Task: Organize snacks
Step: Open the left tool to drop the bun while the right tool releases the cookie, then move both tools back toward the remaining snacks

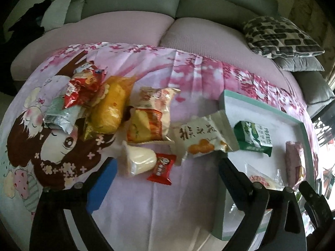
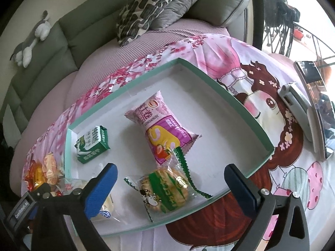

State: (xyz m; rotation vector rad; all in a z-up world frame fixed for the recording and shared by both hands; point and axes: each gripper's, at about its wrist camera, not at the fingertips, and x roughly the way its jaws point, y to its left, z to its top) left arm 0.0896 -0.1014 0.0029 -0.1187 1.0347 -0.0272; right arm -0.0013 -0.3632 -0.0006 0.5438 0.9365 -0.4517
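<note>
In the left wrist view, the shallow box [image 1: 225, 98] runs out behind the right-hand finger [image 1: 236, 179] of the tongs, and its near corner is cut off by the frame's bottom. A clear-wrapped packet [image 1: 261, 181] inside shows only as a sliver; its print cannot be read. The pile of wrappers [image 1: 83, 87] at far left overlaps, so several packets are half covered. In the right wrist view, the blue finger [image 2: 100, 190] hides most of a pale packet [image 2: 108, 206], and the phone [image 2: 314, 96] at right is partly cut by the edge.
</note>
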